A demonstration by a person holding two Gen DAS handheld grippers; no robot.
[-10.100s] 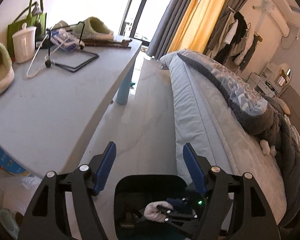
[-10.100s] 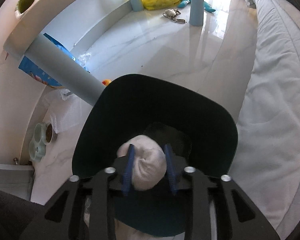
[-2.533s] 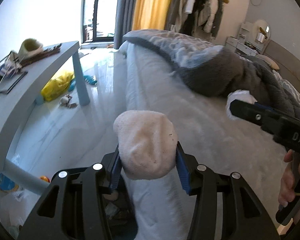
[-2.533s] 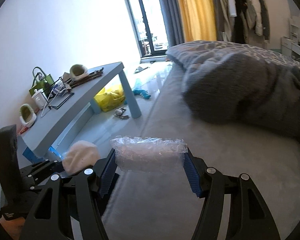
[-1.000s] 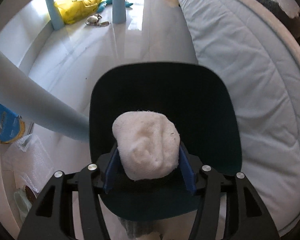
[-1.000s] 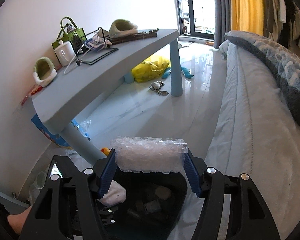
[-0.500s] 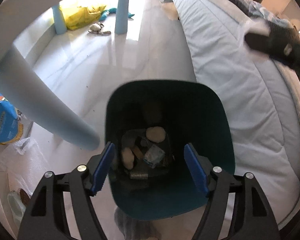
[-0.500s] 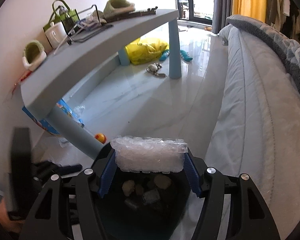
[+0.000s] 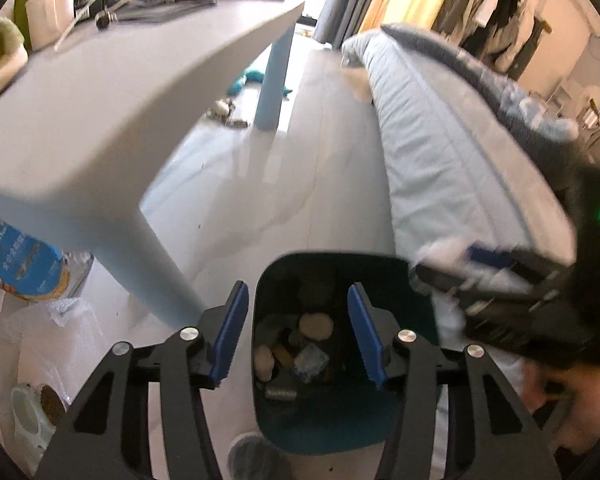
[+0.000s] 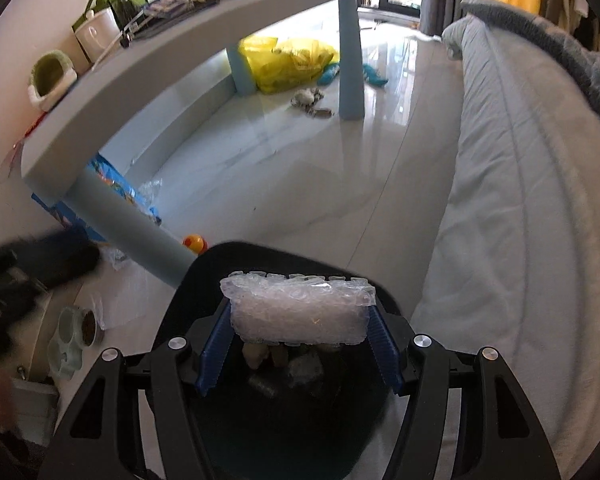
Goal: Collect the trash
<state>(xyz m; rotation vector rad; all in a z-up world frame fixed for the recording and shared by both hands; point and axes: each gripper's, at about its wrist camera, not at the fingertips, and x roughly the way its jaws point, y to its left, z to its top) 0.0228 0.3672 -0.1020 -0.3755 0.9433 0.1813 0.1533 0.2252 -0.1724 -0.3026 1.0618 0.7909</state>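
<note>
A dark teal trash bin (image 9: 396, 424) stands on the floor between the table and the bed, with several pieces of trash (image 9: 296, 354) in its bottom. My left gripper (image 9: 298, 334) is open and empty above the bin's left side. My right gripper (image 10: 298, 342) is shut on a wad of clear bubble wrap (image 10: 300, 308) and holds it over the bin's opening (image 10: 204, 280). The right gripper shows blurred in the left wrist view (image 9: 500, 280) at the bin's right rim.
A light blue table (image 9: 100, 80) with a round leg (image 9: 160, 276) stands left of the bin. The bed (image 10: 520, 200) runs along the right. A yellow bag (image 10: 292, 60), small toys, a blue box (image 9: 16, 264) and a pet bowl (image 10: 72, 340) lie on the floor.
The left gripper has let the white sock drop into the bin and has pulled up and back, open. The right gripper has moved down over the bin with the bubble wrap.
</note>
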